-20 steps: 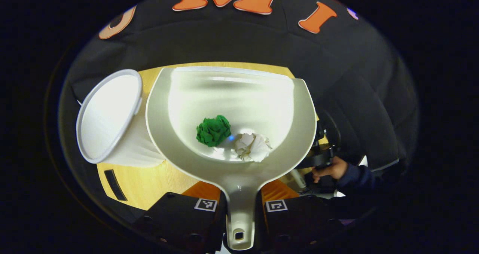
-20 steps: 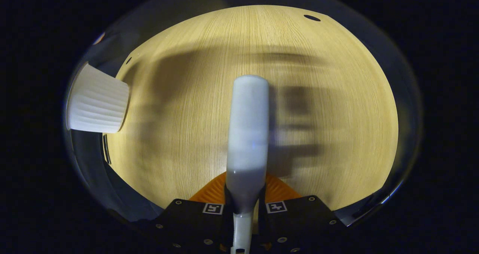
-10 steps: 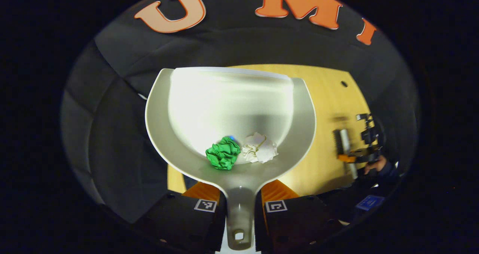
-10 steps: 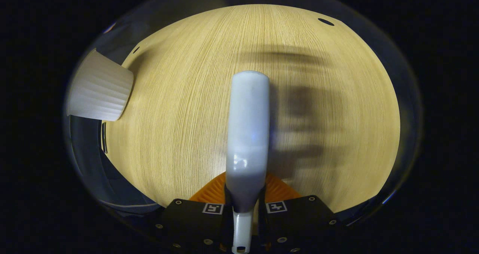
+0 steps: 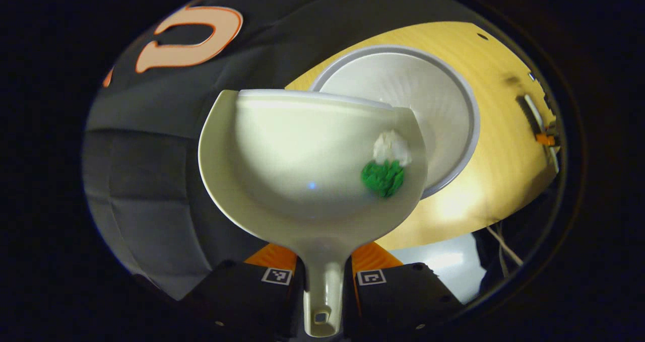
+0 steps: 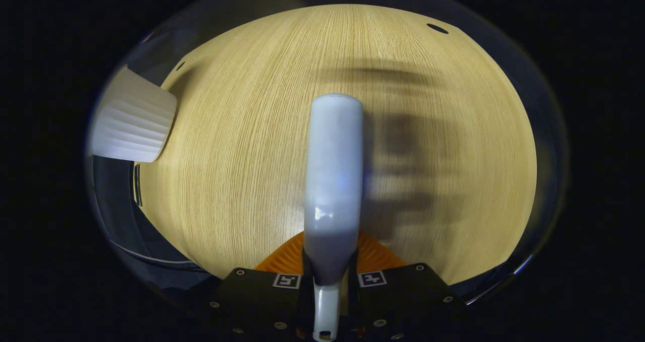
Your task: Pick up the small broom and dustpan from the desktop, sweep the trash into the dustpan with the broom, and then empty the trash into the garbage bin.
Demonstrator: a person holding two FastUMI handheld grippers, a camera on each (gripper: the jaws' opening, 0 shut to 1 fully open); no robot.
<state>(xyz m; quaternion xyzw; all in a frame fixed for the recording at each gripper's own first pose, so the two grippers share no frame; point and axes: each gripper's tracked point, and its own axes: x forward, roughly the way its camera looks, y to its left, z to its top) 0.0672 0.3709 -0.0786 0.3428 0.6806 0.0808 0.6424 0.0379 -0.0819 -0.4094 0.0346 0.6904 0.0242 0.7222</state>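
Overhead, left tongs (image 5: 322, 276) clench dustpan (image 5: 282, 181) above bin (image 5: 443, 105); right tongs (image 6: 330, 281) clench broom (image 6: 333, 176).

1. We see our left gripper (image 5: 322, 276) with both fingers pressed on the dustpan (image 5: 312, 181) handle, holding the pan rolled toward its right side.
2. We see our right gripper (image 6: 330, 279) with its fingers clamped on the broom (image 6: 333, 181) handle, pointing forward above the desk (image 6: 242, 155).
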